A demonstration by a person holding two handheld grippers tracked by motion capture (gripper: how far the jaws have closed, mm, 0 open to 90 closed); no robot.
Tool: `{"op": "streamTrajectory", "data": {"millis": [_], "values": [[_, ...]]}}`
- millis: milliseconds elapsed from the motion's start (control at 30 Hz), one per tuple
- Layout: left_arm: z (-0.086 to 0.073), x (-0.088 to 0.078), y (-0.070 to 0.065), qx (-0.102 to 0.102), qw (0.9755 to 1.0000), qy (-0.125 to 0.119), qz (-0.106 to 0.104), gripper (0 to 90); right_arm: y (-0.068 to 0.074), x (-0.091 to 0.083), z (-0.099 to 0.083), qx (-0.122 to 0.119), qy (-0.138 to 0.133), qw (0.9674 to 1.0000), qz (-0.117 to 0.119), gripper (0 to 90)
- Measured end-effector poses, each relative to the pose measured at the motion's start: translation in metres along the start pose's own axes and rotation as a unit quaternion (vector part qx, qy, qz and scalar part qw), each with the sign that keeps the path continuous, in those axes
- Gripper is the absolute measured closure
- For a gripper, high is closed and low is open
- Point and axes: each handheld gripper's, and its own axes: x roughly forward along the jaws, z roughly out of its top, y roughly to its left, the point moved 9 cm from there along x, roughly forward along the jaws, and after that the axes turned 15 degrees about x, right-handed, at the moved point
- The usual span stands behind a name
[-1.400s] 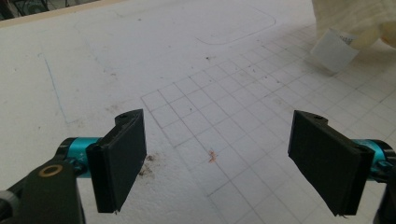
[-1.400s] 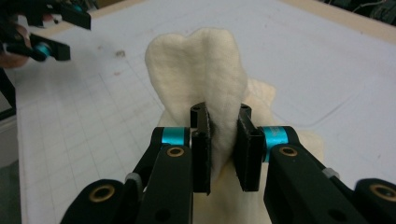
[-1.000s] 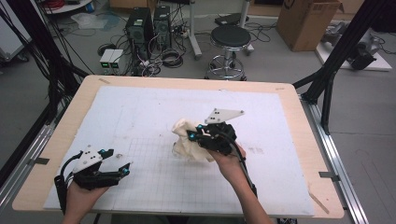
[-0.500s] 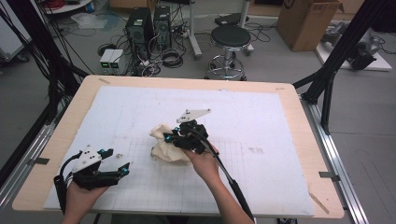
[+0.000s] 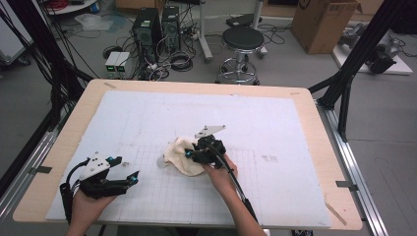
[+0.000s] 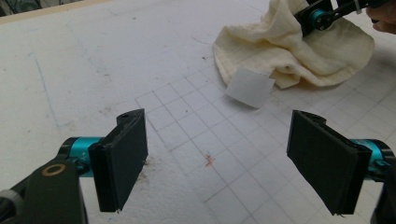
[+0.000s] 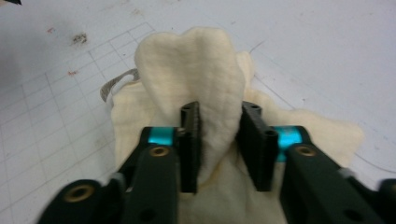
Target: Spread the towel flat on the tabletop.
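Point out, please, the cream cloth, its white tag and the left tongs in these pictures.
cream cloth (image 5: 181, 156), high view, on its bunched middle.
white tag (image 6: 250, 87), left gripper view, on the tag's flat face.
left tongs (image 6: 224, 161), left gripper view, midway between the two black tips.

A cloth (image 5: 183, 156) lies on the mat (image 5: 275, 128) near the table's (image 5: 64, 147) middle; a tag (image 6: 249, 87) sticks out at its left, a stool (image 5: 242, 40) far behind.
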Motion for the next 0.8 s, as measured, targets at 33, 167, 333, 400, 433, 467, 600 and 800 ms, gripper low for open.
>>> {"op": "streamTrajectory", "data": {"millis": [33, 167, 333, 400, 433, 467, 600, 800], "values": [[0.0, 0.001, -0.001, -0.002, 1.0, 0.0, -0.003, 21.1, 0.001, -0.001, 0.001, 0.002, -0.003, 1.0, 0.003, 58.1], [0.005, 0.008, -0.005, 0.004, 0.9999, 0.004, -0.012, 25.7, 0.005, -0.017, 0.007, -0.002, -0.022, 0.9995, 0.022, 46.5], [0.02, 0.022, -0.012, 0.007, 0.9994, 0.001, -0.034, 35.5, -0.009, -0.054, 0.013, -0.013, -0.055, 0.9981, 0.025, 44.2], [0.024, 0.029, -0.012, 0.004, 0.9993, -0.001, -0.038, 37.2, -0.013, -0.059, 0.013, -0.01, -0.059, 0.9979, 0.025, 44.5], [0.026, 0.033, -0.011, 0.003, 0.9992, -0.001, -0.039, 39.6, -0.017, -0.065, 0.013, -0.005, -0.062, 0.9977, 0.025, 44.9], [0.027, 0.037, -0.011, 0.001, 0.9992, 0.0, -0.041, 41.3, -0.022, -0.069, 0.012, -0.001, -0.066, 0.9976, 0.022, 44.9], [0.033, 0.056, -0.01, -0.026, 0.9975, -0.005, -0.065, 45.7, -0.037, -0.08, 0.007, 0.019, -0.073, 0.9968, 0.026, 47.7], [0.03, 0.084, -0.012, -0.033, 0.9955, 0.023, -0.086, 54.0, -0.046, -0.066, -0.009, 0.013, -0.029, 0.9993, 0.017, 56.7]]}}
